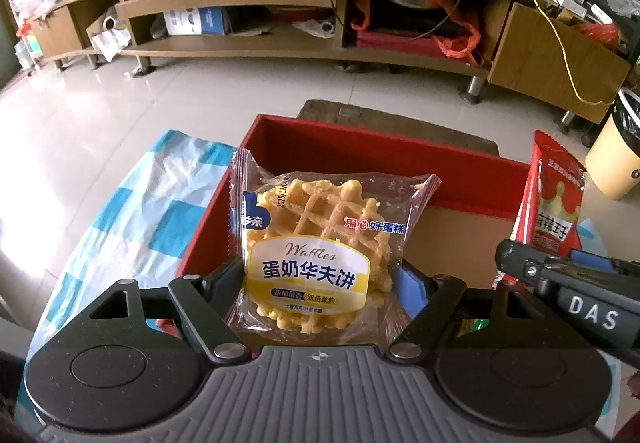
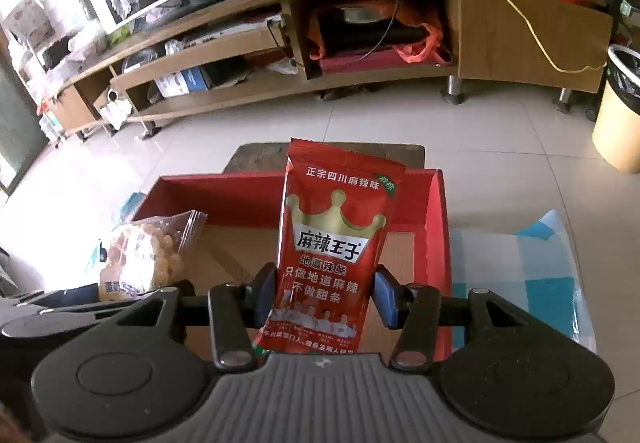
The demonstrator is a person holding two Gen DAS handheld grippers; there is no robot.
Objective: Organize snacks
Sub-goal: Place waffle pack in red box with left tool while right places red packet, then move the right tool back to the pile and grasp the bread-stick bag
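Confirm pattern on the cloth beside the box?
Blue-and-white check on the cloth; left wrist view shows it best.

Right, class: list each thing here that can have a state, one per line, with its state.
Waffle packet: sealed, clamped upright in the left claw.
Red spicy-strip packet: sealed, clamped upright in the right claw.
Red box: open, brown floor bare where visible.
Bin: open, lined.

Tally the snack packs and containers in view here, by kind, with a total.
Waffle pack, held in the left tool: 1
Red spicy-strip pack, held in the right tool: 1
Red box: 1
Total: 3
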